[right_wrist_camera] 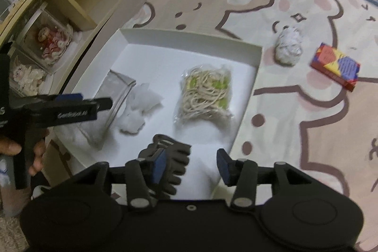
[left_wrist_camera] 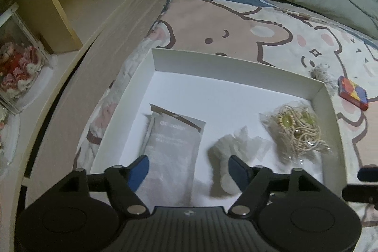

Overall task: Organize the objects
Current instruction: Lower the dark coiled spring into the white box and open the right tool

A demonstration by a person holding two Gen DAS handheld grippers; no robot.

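The left gripper (left_wrist_camera: 189,169) hangs spread over the white box (left_wrist_camera: 236,65), nothing pinched; a grey packet (left_wrist_camera: 174,148) lies under it at 11 o'clock and a crumpled wrapper (left_wrist_camera: 226,152) at 1. The right gripper (right_wrist_camera: 191,165) is also spread and empty, with a black glove (right_wrist_camera: 170,157) by its left finger. A cord bag (right_wrist_camera: 205,91) sits at 12, inside the box. Outside it, on the bedsheet (right_wrist_camera: 307,134) at 1 to 2 o'clock, lie a paper ball (right_wrist_camera: 289,49) and a colourful box (right_wrist_camera: 335,66).

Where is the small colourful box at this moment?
The small colourful box lies on the bear-print blanket, outside the white tray to its right in the right wrist view, just beyond the white crumpled ball.
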